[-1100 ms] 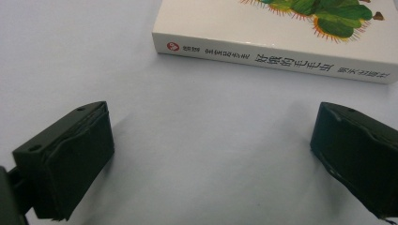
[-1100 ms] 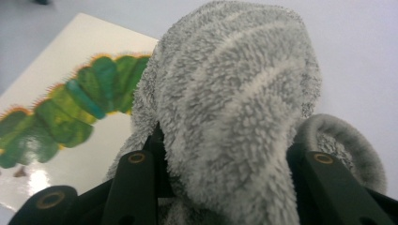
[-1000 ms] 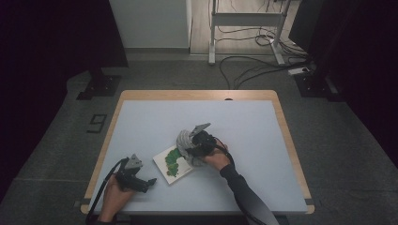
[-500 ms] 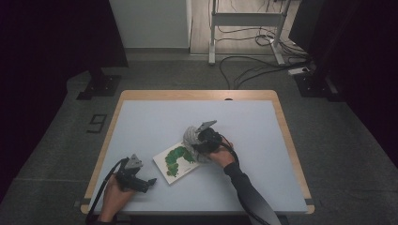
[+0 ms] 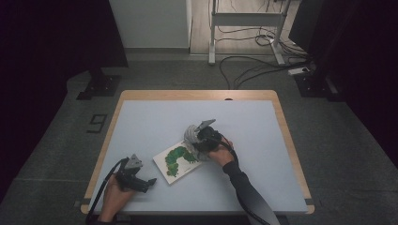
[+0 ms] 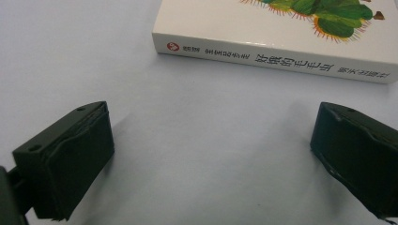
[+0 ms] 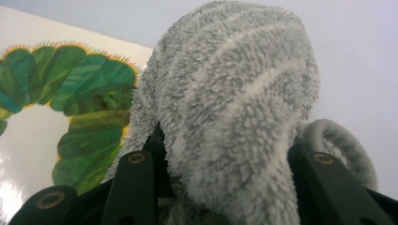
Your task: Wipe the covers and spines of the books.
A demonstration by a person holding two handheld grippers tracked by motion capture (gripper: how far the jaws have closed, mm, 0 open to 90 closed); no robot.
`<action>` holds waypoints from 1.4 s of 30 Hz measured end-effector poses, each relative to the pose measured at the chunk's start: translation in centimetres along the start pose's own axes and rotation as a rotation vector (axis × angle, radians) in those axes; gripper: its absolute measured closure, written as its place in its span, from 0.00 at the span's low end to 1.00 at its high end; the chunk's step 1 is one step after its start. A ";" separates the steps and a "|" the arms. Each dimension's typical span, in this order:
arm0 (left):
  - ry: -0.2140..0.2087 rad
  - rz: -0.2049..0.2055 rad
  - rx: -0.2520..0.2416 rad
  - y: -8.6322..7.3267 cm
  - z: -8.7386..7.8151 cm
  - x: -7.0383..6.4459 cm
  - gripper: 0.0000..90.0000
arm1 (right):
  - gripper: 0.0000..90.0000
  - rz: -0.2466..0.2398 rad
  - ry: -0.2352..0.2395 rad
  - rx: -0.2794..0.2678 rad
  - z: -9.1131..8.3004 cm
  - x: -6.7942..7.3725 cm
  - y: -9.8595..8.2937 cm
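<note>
So the right gripper (image 5: 199, 140) has a fluffy grey cloth (image 7: 234, 108) pinched between its jaws, bunched up and bulging out over the top of them. In the right gripper view the cloth sits right over the edge of a picture book (image 5: 177, 161), partly over the white cover and partly over the bare table beyond it. From the high view the cloth (image 5: 191, 136) is at the book's far right corner, touching it or just above it, hard to say which.

The book lies flat on the light blue table (image 5: 141, 126), turned at an angle, front cover up with a big green caterpillar (image 7: 80, 98) drawn on it. In the left gripper view you get the spine (image 6: 277, 58) side on, white with a small red logo and a line of printed characters too small to read.

The left gripper (image 5: 141, 180) is down near the front left part of the table, jaws spread wide with nothing between them, just tabletop. It points at the book's spine but stays clear of it, near and not touching. The person's left hand (image 5: 112, 197) wraps the handle.
</note>
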State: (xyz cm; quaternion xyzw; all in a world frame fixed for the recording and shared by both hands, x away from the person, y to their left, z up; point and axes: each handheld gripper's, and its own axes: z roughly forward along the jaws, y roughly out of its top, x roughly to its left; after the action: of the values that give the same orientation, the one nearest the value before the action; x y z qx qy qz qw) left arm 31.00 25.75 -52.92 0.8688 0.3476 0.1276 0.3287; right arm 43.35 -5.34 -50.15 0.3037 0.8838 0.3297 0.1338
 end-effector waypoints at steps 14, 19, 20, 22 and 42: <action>0.000 -0.003 -0.003 0.0 0.0 0.0 0.00 | 0.61 0.009 -0.013 0.010 1.5 -0.6 1.7; 0.000 -0.003 -0.003 0.0 0.0 0.0 0.00 | 0.61 0.023 -0.006 0.004 1.8 -0.8 2.0; 0.000 -0.003 -0.003 0.0 0.0 0.0 0.00 | 0.61 0.029 -0.003 0.003 1.8 -0.9 2.0; -0.001 -0.002 -0.001 0.0 0.0 0.0 0.00 | 0.61 0.035 0.001 0.000 1.8 -0.9 1.9; 0.000 -0.002 -0.002 0.0 0.0 0.0 0.00 | 0.61 -0.014 0.002 0.007 2.0 0.9 2.5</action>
State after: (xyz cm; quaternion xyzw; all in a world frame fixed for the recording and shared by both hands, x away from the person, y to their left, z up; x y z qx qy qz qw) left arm 30.99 25.73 -52.94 0.8681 0.3486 0.1277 0.3295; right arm 44.65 -2.28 -49.98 0.2979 0.8872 0.3257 0.1343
